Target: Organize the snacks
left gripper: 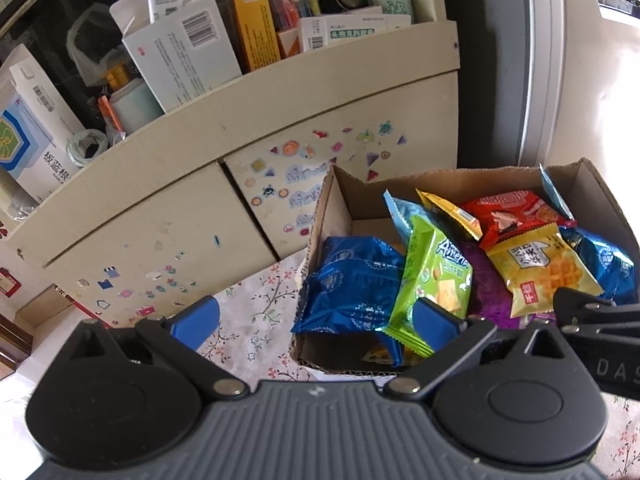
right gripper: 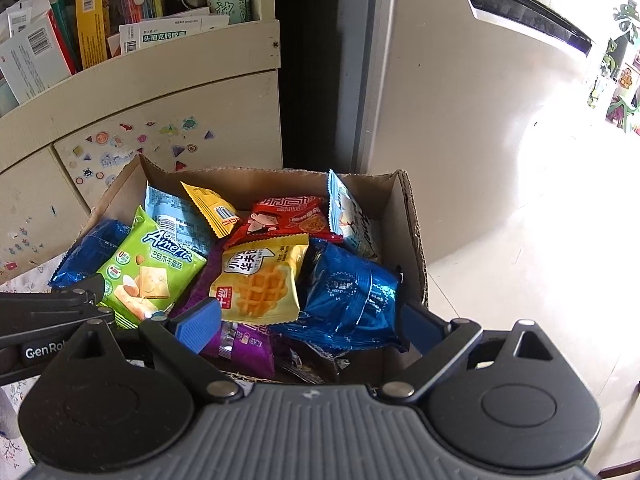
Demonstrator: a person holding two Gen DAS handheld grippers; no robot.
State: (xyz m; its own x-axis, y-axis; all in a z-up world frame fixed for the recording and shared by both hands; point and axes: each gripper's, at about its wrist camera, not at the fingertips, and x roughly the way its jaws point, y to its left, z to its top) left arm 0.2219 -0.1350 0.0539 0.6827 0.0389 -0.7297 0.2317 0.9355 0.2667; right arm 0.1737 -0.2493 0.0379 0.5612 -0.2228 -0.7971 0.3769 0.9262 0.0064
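Both claws stand with their blue pads spread apart and nothing between them. Left gripper (left gripper: pixel 324 318) hovers at the near left corner of the cardboard box (right gripper: pixel 412 216), one pad over the floral tablecloth (left gripper: pixel 256 316) outside the box wall, the other just in front of the green cracker packet (left gripper: pixel 434 276). Right gripper (right gripper: pixel 308 326) hangs over the near edge of the box, its pads flanking the blue foil packet (right gripper: pixel 352 296) without visibly touching it.

The snacks lie heaped in the box: a second blue foil packet (left gripper: pixel 352 280) against the left wall, the green cracker packet leaning on it, a yellow waffle packet (right gripper: pixel 262 280) at the middle, a red packet (right gripper: pixel 288 216) behind it, a purple packet (right gripper: pixel 244 344) beneath at the near edge, and pale blue and small yellow sachets standing toward the far wall. The box rests on the tablecloth, near a cream cabinet (left gripper: pixel 160 208) covered with stickers; a pale appliance door (right gripper: pixel 460 120) stands beyond the far right corner.

Judged step: selection of a packet, before any grasp; no sorting appears to have begun. The next move likely calls for the right gripper to descend and close on the blue foil packet, squeezing gently, since foil is slippery and the contents brittle.
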